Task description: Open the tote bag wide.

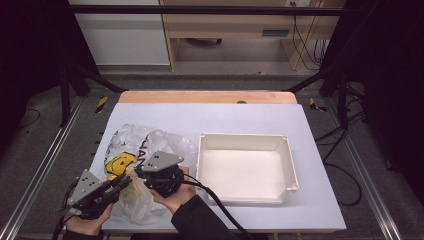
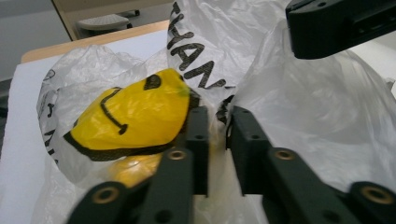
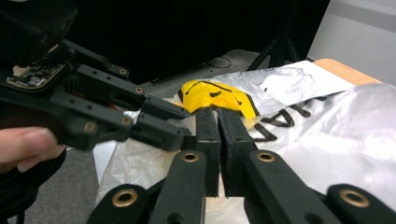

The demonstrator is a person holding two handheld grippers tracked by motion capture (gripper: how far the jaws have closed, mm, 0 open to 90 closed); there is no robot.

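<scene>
Both claws, left gripper (image 1: 126, 181) and right gripper (image 1: 138, 173), pinching the plastic bag (image 1: 145, 150) shut between them, bag lying at the table's (image 1: 320, 200) near-left corner.

Place: you're at a lab-style recording station | Evidence: black metal frame (image 1: 80, 75) surrounds your white-covered tabletop (image 1: 210, 117) | Behind the tabletop: wooden desk (image 1: 225, 25), loose cables (image 1: 307, 42) hanging beside it | Floor: grey carpet (image 1: 30, 145) left of the tabletop
</scene>
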